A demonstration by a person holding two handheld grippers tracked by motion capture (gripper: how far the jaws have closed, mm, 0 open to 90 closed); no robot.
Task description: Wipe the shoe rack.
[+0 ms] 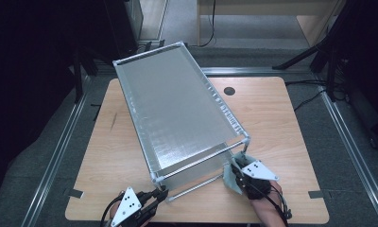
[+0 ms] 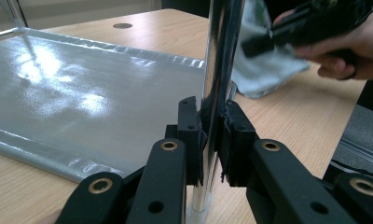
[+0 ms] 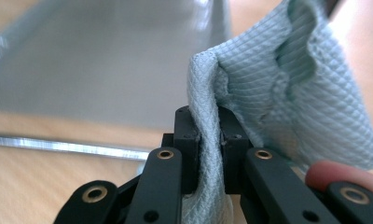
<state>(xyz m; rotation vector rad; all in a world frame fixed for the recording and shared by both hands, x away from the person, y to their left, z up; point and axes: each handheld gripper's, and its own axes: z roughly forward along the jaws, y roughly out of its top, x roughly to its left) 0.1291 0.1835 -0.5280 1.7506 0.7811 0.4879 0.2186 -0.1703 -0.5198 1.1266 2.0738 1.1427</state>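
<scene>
rack stood mid-frame on table | left gripper clamped its near post, bottom left | right gripper pinched cloth by the bottom-right corner | risk: post could slip the pads; cloth might snag the frame

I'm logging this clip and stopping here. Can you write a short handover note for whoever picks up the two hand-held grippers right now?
Left hand-held gripper: shut on the near-left chrome post of the shelf rack, steadying it.
Right hand-held gripper: shut on a light blue cloth, held at the rack's near-right corner.
The rack stands on the wooden table.
Done: both grips are set.
Left: probably wiping the rack; how much is wiped cannot be told.
</scene>
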